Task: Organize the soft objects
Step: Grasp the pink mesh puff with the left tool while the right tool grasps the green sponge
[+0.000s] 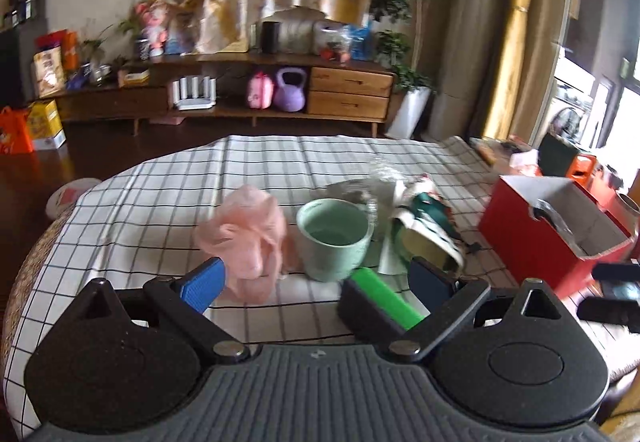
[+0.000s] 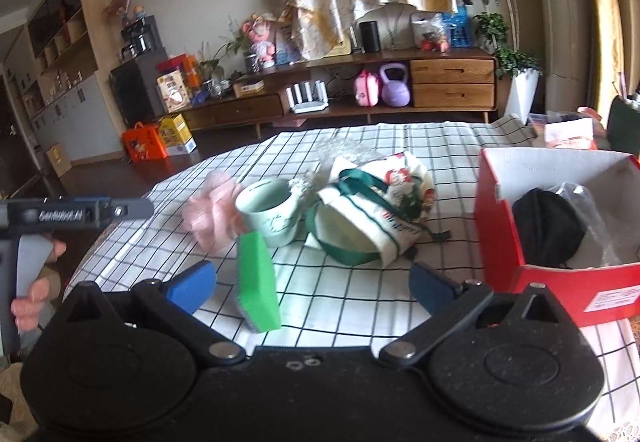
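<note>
A pink mesh bath puff (image 1: pixel 247 242) lies on the checked tablecloth (image 1: pixel 160 201), just ahead of my open left gripper (image 1: pixel 320 280), touching its left fingertip. A green sponge (image 1: pixel 384 296) with a dark backing lies between the left fingers. A mint mug (image 1: pixel 334 238) stands beside the puff. A floral cloth bag (image 2: pixel 376 201) with green trim lies right of the mug. My right gripper (image 2: pixel 312 288) is open and empty, with the sponge (image 2: pixel 258 278) between its fingers. A red box (image 2: pixel 560 217) at the right holds a black soft item (image 2: pixel 546 226).
Crumpled clear plastic (image 2: pixel 344 153) lies behind the mug. Black devices (image 1: pixel 612 290) lie at the right table edge. The left gripper's body (image 2: pixel 76 215) and the hand show at the left of the right wrist view. A wooden sideboard (image 2: pixel 360 89) stands across the room.
</note>
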